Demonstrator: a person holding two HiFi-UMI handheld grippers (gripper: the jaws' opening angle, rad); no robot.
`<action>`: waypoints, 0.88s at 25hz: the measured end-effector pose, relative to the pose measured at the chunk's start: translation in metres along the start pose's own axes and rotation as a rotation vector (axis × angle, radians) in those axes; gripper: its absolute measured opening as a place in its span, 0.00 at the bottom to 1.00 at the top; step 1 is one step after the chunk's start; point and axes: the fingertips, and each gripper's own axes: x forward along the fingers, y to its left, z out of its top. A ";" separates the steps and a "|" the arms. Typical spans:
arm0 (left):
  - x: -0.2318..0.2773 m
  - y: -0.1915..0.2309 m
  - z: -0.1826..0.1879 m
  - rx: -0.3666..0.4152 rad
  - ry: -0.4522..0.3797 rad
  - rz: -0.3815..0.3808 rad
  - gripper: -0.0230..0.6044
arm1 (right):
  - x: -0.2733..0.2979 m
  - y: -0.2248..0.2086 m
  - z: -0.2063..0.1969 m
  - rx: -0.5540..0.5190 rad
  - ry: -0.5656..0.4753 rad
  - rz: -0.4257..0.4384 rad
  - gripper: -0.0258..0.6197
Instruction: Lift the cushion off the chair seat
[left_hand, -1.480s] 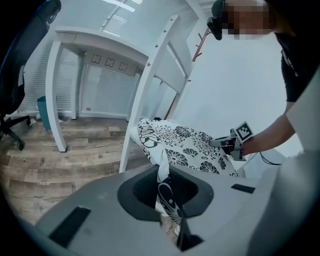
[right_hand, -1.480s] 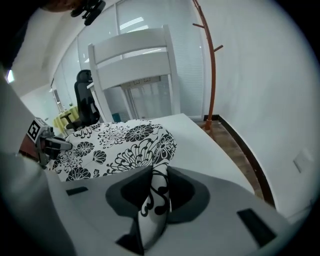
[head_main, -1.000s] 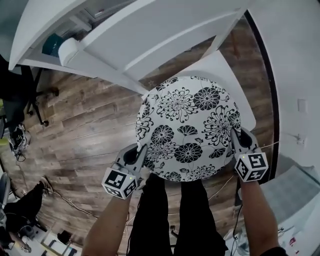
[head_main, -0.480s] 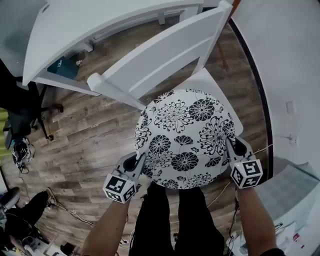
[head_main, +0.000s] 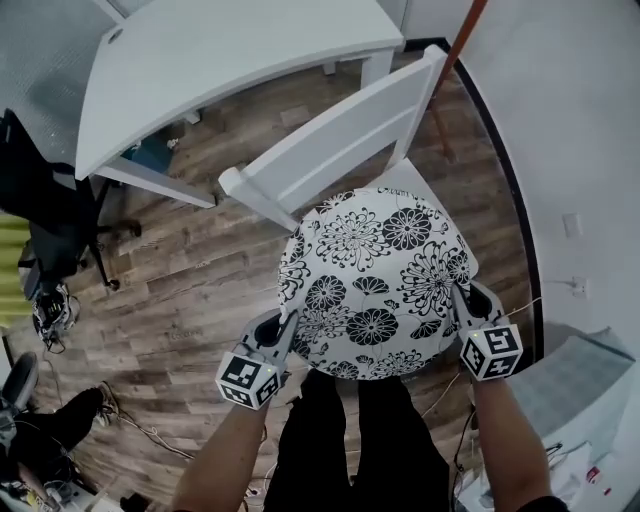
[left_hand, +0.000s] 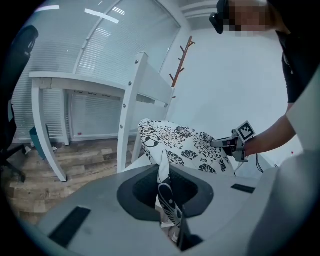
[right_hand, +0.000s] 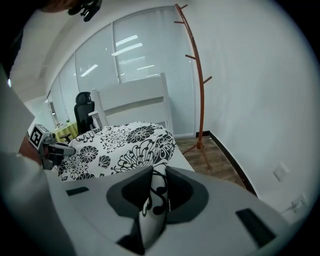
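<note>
In the head view the desk (head_main: 230, 60) fills the left, at about 10 o'clock from the cushion (head_main: 375, 280), and the chair back (head_main: 330, 150) slants across at 11 o'clock.

The left gripper (head_main: 286, 320) bites the cushion's rim at 8 o'clock. Its own view shows the jaws almost together, with a thin fold of the flowered cloth squeezed between them, so the pinch looks firm.

The cushion is round, so it has no long axis to mind. It lies over the seat (head_main: 425, 178), which shows as a white strip at 1 o'clock. I cannot tell whether its underside rests on the seat or hangs just clear.

The right gripper (head_main: 460, 297) has the rim at 4 o'clock, its jaws narrowly apart and pressed on a thicker fold.

The lift turns on one relation. The cushion lies ahead of both grippers, toward 12 o'clock, and between them, with each hand equally near its own edge. The line between the two grips passes on the near side of the cushion's centre. I judge that the far edge at 12 o'clock would sag toward the chair back as the cushion rises.
</note>
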 end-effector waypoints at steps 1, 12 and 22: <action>-0.005 -0.003 0.005 0.001 -0.003 -0.001 0.08 | -0.005 0.002 0.004 0.001 -0.001 -0.002 0.15; -0.042 -0.020 0.059 0.021 -0.046 0.011 0.08 | -0.055 0.016 0.054 -0.014 -0.021 -0.011 0.14; -0.055 -0.033 0.077 0.048 -0.097 0.009 0.08 | -0.076 0.023 0.074 -0.028 -0.074 -0.015 0.14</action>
